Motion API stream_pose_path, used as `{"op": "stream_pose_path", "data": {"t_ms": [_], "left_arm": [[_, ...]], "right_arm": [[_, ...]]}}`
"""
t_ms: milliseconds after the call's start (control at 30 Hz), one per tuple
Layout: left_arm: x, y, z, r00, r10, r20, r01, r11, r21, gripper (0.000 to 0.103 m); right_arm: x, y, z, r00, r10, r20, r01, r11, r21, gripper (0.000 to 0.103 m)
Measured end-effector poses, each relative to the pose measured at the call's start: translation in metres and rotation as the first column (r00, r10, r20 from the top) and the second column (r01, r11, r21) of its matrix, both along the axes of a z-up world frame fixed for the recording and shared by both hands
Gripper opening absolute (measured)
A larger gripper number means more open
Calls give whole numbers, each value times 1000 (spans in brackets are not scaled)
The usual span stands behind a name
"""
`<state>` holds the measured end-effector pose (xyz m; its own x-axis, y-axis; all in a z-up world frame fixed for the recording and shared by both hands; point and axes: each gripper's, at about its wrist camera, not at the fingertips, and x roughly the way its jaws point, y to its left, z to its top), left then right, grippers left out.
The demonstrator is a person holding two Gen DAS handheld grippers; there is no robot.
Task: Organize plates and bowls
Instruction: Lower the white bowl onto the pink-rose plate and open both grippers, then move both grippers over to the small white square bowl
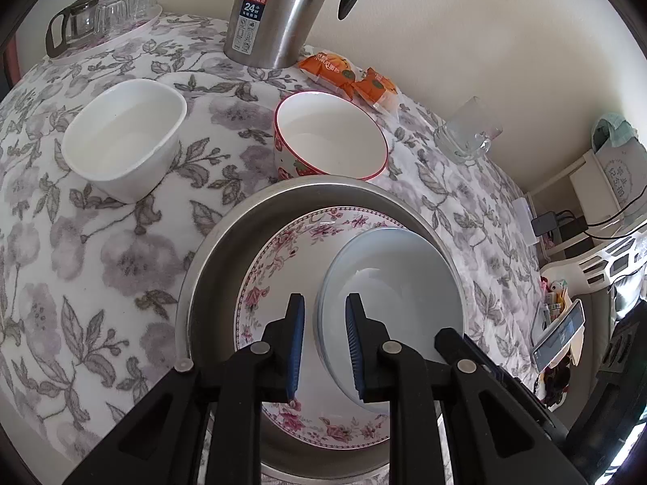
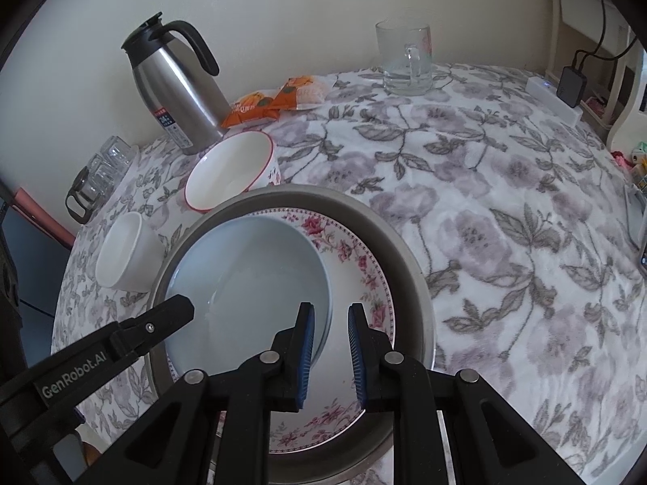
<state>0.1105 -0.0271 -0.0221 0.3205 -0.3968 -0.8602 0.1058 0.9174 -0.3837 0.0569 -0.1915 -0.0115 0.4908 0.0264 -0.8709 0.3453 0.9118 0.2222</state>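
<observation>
Table covered by floral cloth (image 2: 505, 242), grey-purple flowers on white.

Directly on cloth:
- Metal pan (image 2: 408, 258), near centre.
- Red-rimmed bowl (image 1: 329, 133), just beyond pan's far rim; touching or not, cannot tell.
- White bowl (image 1: 121, 141), left of red-rimmed bowl, apart from it.
- Steel flask (image 2: 178, 81), far side by wall, upright.
- Orange packets (image 2: 279, 99), just right of flask.
- Glass mug (image 2: 404, 58), far right, upright.
- Tray (image 1: 133, 30), far left corner.
- White box (image 2: 554, 99), far right edge.
</observation>
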Motion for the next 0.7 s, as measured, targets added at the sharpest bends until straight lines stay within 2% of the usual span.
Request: {"op": "stream_pose_path", "data": {"t_ms": [267,367,433,500,600,700], "left_arm": [[-5,8,17,998,28,51,-28,1000,-1,22],[-7,10,24,996,48,77,-50,999,16,30],[-7,13,26,994,64,90,-67,997,32,48],[-7,15,27,992,81,95,-87,995,56,56],[-6,17,24,991,99,86,-106,991,82,57],[-4,19,20,991,114,67,-120,988,97,59]], "right_arm": [[-6,-6,19,999,-19,50,19,1000,-11,19],[-7,-7,23,998,-25,61,27,999,-26,20],[-7,-7,24,998,-32,57,35,999,-42,27],[-6,-8,23,998,-34,50,36,998,-48,43],[-6,-8,22,999,-30,43,33,997,-65,57],[-5,-7,21,999,-24,40,28,996,-90,66]]}}
